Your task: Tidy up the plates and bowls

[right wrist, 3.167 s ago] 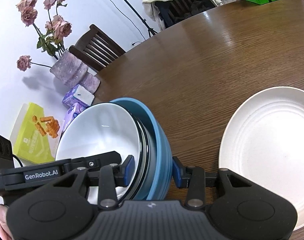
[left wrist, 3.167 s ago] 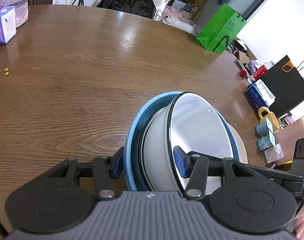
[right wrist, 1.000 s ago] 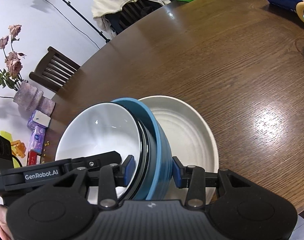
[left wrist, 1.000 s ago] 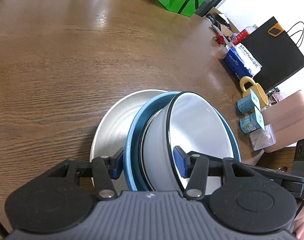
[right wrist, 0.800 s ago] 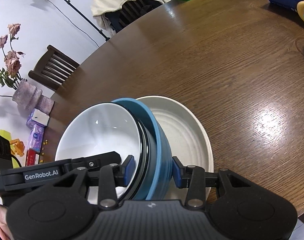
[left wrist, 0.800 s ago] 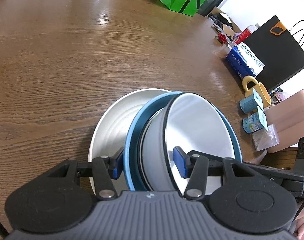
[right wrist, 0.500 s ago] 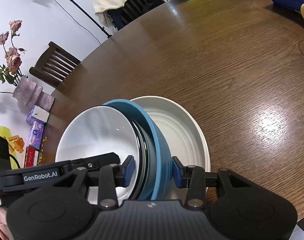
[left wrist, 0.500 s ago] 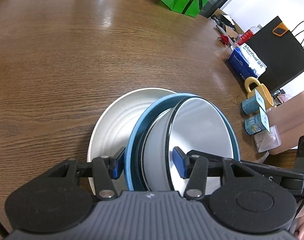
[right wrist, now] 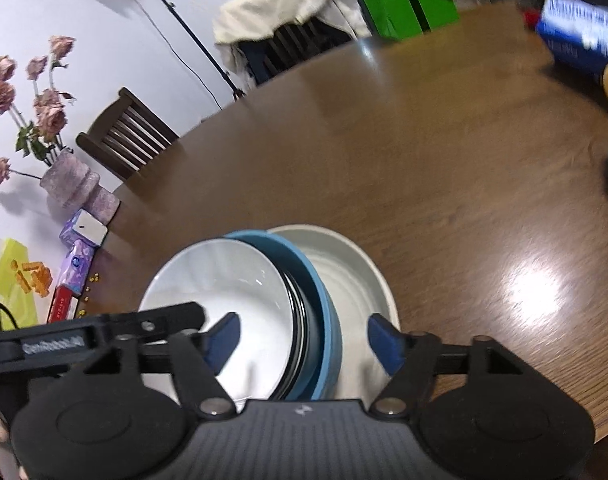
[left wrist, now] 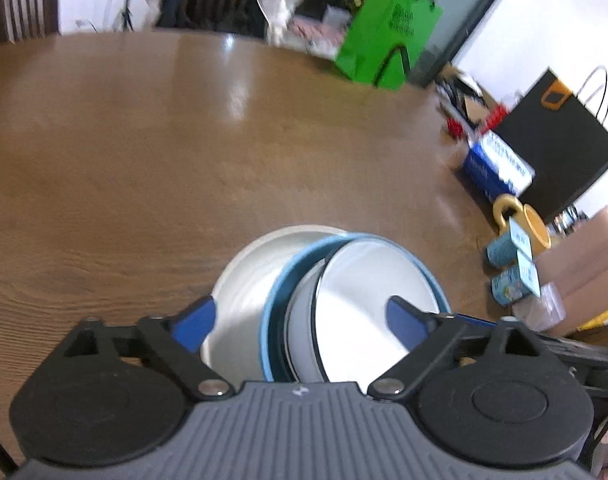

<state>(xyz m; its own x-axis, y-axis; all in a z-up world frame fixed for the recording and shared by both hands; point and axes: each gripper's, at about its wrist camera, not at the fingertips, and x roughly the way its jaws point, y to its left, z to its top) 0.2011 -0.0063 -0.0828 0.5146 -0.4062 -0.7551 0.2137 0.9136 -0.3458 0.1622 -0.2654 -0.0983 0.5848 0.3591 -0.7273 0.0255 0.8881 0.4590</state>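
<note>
1. Left gripper (left wrist: 299, 320): jaws opening, spread wide. The rims of the bowl stack sit between the blue pads, but the pads are clear of them; nothing is pinched.
2. Right gripper (right wrist: 299, 338): jaws also opening, pads apart on either side of the same rims, no contact visible.
3. The stack: white enamel bowl with a dark rim (right wrist: 219, 280), nested in a blue round bowl (right wrist: 324, 300), sitting on a cream round plate (right wrist: 356, 276) on the brown wooden table (left wrist: 143, 160), near its edge.
4. The stack sits off-centre on the plate, toward one side, and looks tilted.
5. Risk: off-centre bowls may slide or rock on the plate once released.
6. Risk: a pad catching a rim as the grippers pull away could drag the bowls, or shove the plate toward the table edge.
7. Both views are motion-blurred, so exact pad clearance is hard to judge.
</note>
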